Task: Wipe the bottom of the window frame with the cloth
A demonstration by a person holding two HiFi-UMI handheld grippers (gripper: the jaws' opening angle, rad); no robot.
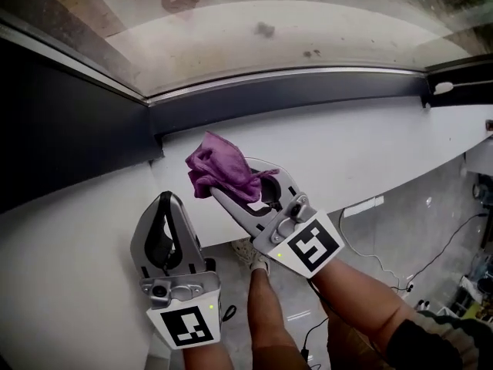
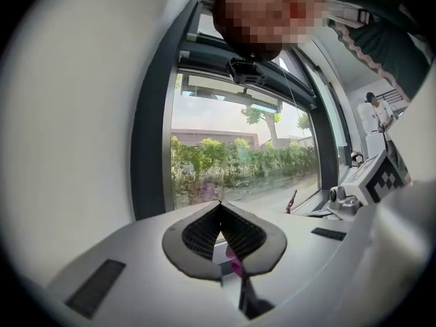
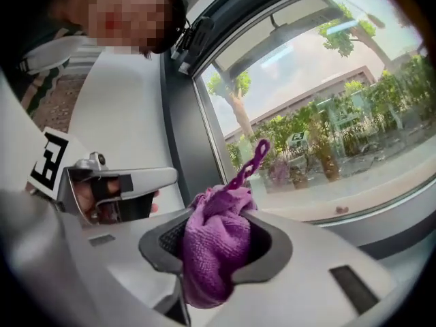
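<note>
My right gripper has its jaws clamped on the purple cloth, which is bunched between the pads with a tuft and a thin loop poking out in front. It's soft, light and floppy, so I think gripping through the middle of the wad suits it; held by an edge, it would likely slip while rubbing. My left gripper is closed tip to tip on nothing. The cloth sits over the white sill, short of the dark bottom of the window frame. Whether it touches the sill I can't quite tell. I see no containers.
</note>
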